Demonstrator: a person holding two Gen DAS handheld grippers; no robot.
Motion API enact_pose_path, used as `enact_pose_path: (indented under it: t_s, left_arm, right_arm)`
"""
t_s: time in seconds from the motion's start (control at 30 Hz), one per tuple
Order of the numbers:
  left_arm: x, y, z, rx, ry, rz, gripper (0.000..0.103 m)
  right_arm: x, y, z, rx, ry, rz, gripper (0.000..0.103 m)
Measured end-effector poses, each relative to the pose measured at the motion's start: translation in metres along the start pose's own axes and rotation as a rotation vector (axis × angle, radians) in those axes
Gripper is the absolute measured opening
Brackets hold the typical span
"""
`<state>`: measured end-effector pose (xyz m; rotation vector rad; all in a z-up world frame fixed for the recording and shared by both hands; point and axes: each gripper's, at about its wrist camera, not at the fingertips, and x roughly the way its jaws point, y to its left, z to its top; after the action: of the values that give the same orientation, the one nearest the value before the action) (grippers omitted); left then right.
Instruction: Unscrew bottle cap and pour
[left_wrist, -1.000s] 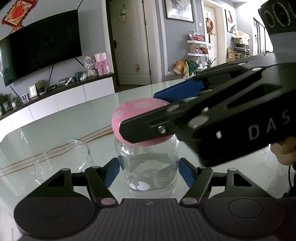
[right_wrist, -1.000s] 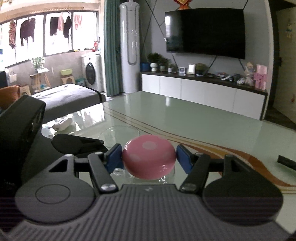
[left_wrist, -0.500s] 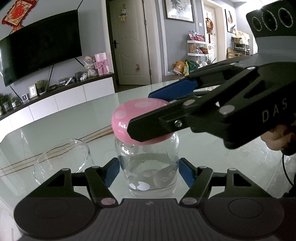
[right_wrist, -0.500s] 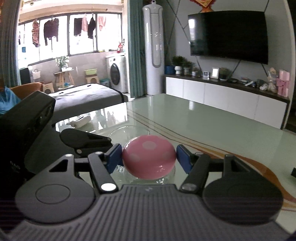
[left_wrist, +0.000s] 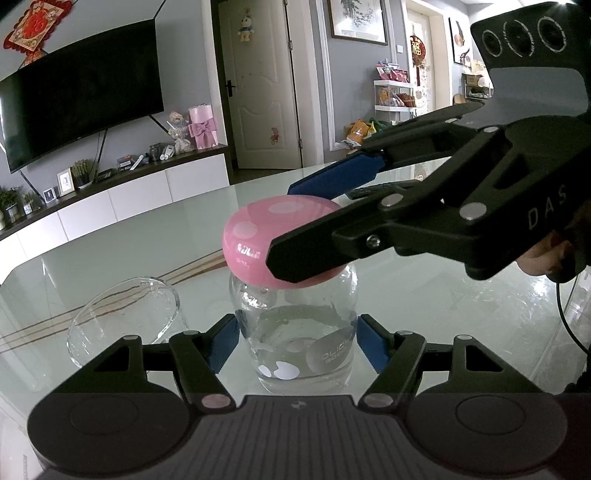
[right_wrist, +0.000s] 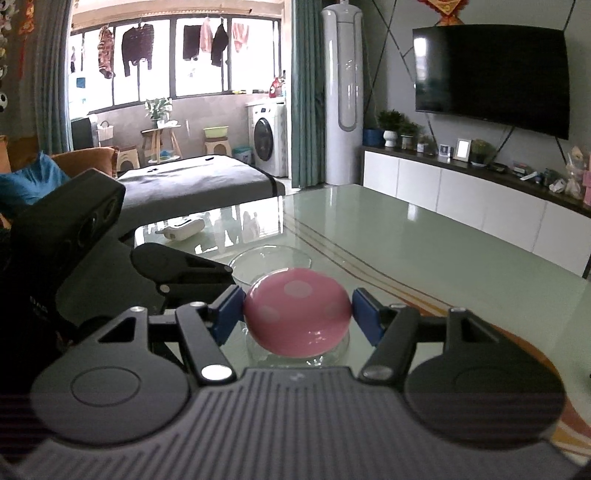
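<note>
Two grippers worked one bottle (left_wrist: 295, 332) standing on the table (left_wrist: 424, 295): the left gripper (left_wrist: 295, 341) clamped its glass body, the right gripper (right_wrist: 297, 314) clamped the pink cap (right_wrist: 297, 314). Unscrewing was underway; pouring into the glass bowl (left_wrist: 122, 317) remained. Cap threads were hidden, so looseness was unclear.

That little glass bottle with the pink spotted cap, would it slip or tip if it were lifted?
The bottle looks like smooth, rounded glass, so probably slippery and breakable. It is squat and partly filled with water, so likely steady and fairly heavy for its size. The domed cap looks glossy and may slip.
</note>
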<state>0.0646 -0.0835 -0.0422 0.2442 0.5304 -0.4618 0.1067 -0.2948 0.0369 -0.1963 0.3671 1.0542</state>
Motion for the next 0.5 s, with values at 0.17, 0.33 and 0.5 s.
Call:
enact_pose_path:
  t_s: [0.17, 0.33, 0.5]
  left_arm:
    - [-0.0002, -0.0003, 0.0000, 0.000, 0.000, 0.000, 0.073]
    - [-0.0004, -0.0002, 0.0003, 0.000, 0.000, 0.000, 0.073]
    - [-0.0005, -0.0001, 0.0007, 0.000, 0.000, 0.000, 0.073]
  right_arm:
    - [-0.0002, -0.0020, -0.0006, -0.007, 0.002, 0.012, 0.065]
    - [0.0001, -0.0028, 0.0003, -0.018, 0.008, 0.023, 0.065]
    - [0.0008, -0.0037, 0.0002, -0.027, 0.014, 0.027, 0.065]
